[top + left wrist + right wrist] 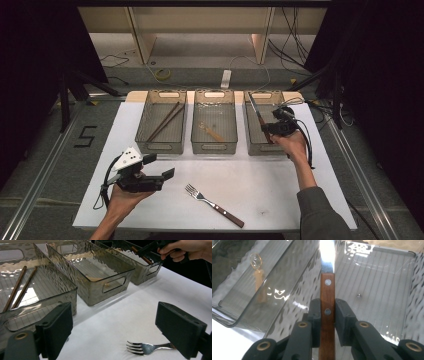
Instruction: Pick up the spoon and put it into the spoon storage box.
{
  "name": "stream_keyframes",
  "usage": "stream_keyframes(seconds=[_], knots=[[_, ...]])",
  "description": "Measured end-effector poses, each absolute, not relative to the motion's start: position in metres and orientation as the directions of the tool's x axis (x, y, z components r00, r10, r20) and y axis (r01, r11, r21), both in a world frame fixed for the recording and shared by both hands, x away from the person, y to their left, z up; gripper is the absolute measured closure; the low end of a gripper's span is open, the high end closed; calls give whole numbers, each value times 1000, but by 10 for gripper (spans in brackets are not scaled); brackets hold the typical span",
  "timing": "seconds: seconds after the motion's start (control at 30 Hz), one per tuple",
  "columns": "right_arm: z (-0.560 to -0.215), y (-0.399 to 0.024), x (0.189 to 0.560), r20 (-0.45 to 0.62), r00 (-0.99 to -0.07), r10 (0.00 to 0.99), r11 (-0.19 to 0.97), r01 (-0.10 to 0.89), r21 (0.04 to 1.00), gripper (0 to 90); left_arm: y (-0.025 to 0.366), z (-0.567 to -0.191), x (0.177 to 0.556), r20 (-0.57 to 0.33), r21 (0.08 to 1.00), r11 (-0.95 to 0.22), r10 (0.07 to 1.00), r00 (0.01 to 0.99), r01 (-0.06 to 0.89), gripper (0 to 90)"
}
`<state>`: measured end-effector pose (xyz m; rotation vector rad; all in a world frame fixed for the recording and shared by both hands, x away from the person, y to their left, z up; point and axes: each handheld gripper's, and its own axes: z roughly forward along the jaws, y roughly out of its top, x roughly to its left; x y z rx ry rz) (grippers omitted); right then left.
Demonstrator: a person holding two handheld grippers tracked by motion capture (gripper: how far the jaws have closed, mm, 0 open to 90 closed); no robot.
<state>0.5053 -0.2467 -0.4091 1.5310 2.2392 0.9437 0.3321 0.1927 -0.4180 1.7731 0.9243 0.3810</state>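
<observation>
My right gripper (269, 128) (327, 312) is shut on the brown wooden handle of a knife (256, 111) (327, 290). The steel blade points away over the right clear bin (260, 150) (387, 290). A fork (212, 204) (147, 348) with a wooden handle lies on the white table near the front, tines to the left. My left gripper (160, 166) (112, 327) hovers open at the front left, with nothing between its fingers. The fork lies to its right.
Three clear grey bins stand in a row at the back of the white table (280, 195). The left bin (161, 148) holds two brown chopsticks (165, 121) (17, 290). In the middle bin (214, 148) lies a small wooden utensil (211, 132).
</observation>
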Motion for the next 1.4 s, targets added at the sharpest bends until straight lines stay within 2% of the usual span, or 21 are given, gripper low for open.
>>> stream_keyframes(seconds=[0.2,0.4,0.73,1.03,1.4], knots=[[-407,-244,504,154,-443,883,252,726,639,611,193,-418,332,-170,901,-150,740,650,407,139],[-397,-240,495,135,-481,866,282,694,662,534,192,-418,332,-170,902,-149,740,650,405,139],[-380,-223,463,87,-597,798,382,611,693,402,193,-418,332,-168,902,-150,742,649,405,139],[-368,-209,434,45,-663,747,444,549,708,362,192,-417,331,-165,904,-150,741,651,401,139],[-375,-189,414,34,-728,685,521,523,675,324,192,-418,331,-166,903,-152,740,651,403,139]])
